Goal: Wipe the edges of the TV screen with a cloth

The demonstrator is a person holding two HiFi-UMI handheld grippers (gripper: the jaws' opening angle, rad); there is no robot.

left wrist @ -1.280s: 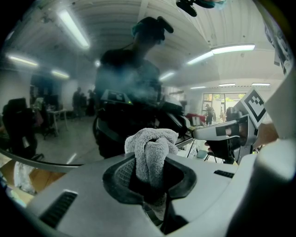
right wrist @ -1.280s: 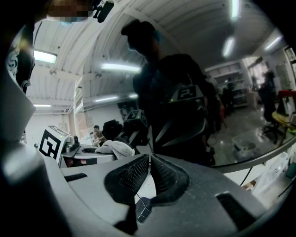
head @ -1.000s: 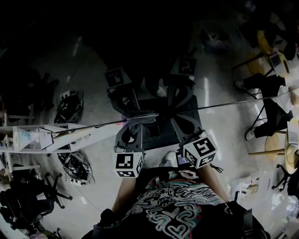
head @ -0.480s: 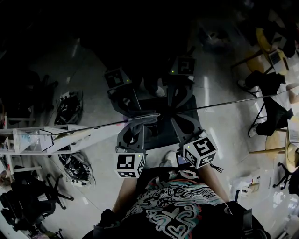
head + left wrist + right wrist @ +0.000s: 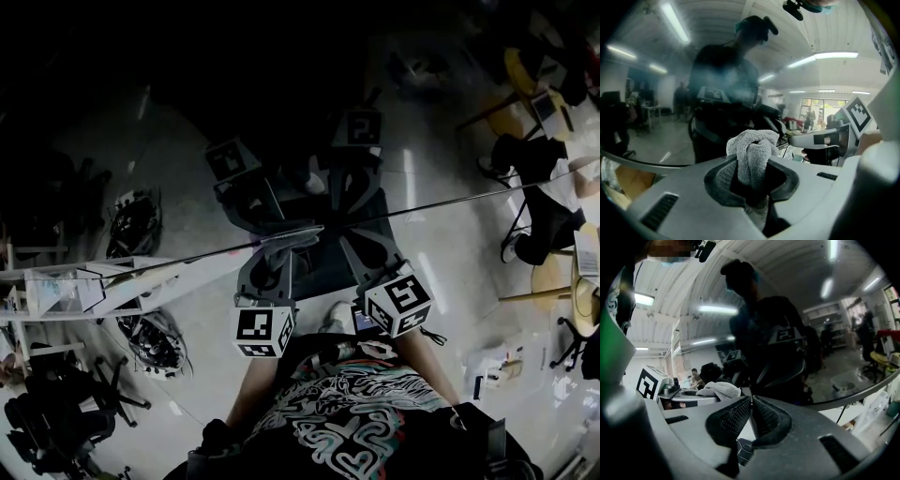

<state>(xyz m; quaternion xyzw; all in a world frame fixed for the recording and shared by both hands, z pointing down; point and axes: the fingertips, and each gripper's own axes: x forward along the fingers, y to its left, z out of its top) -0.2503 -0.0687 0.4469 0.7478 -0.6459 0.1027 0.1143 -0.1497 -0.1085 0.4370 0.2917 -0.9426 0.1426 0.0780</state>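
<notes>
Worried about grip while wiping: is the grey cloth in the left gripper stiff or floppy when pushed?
Probably floppy: the grey cloth bunches in soft folds above the left gripper, whose jaws clamp it. Its terry texture suggests it is light and would squash against the TV screen. Pinched mid-bundle, it seems unlikely to slip out.

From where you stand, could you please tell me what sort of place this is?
Probably an open office or lab workspace: black office chairs on a pale hard floor, white shelving, and ceiling strip lights reflected in the TV screen.
</notes>
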